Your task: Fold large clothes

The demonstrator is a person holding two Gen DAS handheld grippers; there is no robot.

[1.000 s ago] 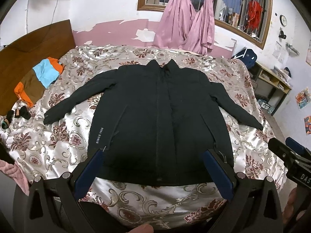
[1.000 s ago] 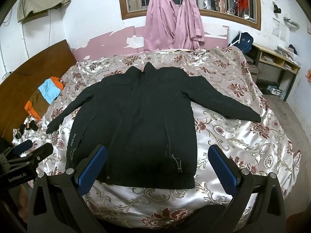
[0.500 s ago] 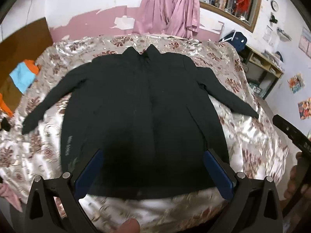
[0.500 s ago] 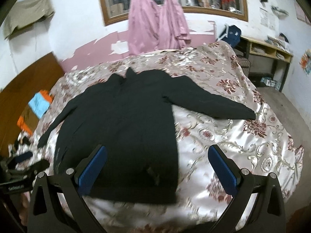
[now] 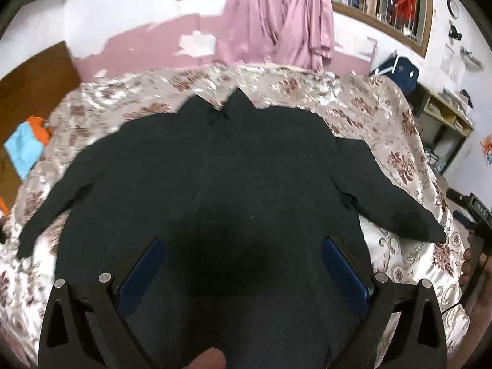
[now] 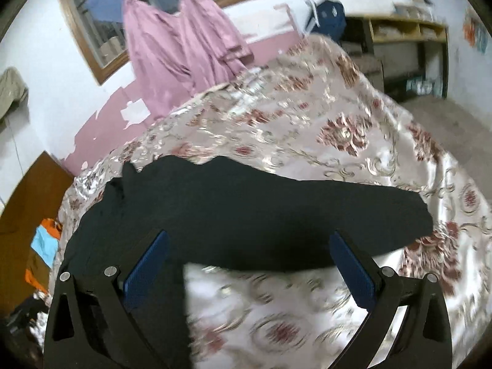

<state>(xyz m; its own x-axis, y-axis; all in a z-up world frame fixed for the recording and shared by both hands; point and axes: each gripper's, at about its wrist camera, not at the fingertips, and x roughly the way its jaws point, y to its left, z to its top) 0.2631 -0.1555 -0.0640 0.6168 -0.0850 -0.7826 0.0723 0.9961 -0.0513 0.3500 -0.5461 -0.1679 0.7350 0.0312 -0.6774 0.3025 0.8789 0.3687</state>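
A large black jacket (image 5: 221, 184) lies flat, front up, on the floral bedspread (image 5: 363, 104), collar toward the far wall and both sleeves spread out. My left gripper (image 5: 243, 264) is open and empty, low over the jacket's lower body. My right gripper (image 6: 249, 258) is open and empty, just above the jacket's right sleeve (image 6: 276, 215), near where the sleeve meets the body. The sleeve cuff (image 6: 415, 215) lies to the right of my right gripper. The right gripper also shows at the right edge of the left wrist view (image 5: 470, 215).
Orange and blue clothes (image 5: 26, 144) lie at the bed's left by the wooden headboard (image 5: 33, 83). Pink curtains (image 5: 276, 21) hang at the window behind the bed. A shelf desk (image 6: 409, 40) with a blue bag (image 6: 326, 15) stands to the right.
Both grippers have moved forward and lower over the bed. The left one has closed in on the jacket's body, the right one has swung right over the right sleeve. Both have stayed open.
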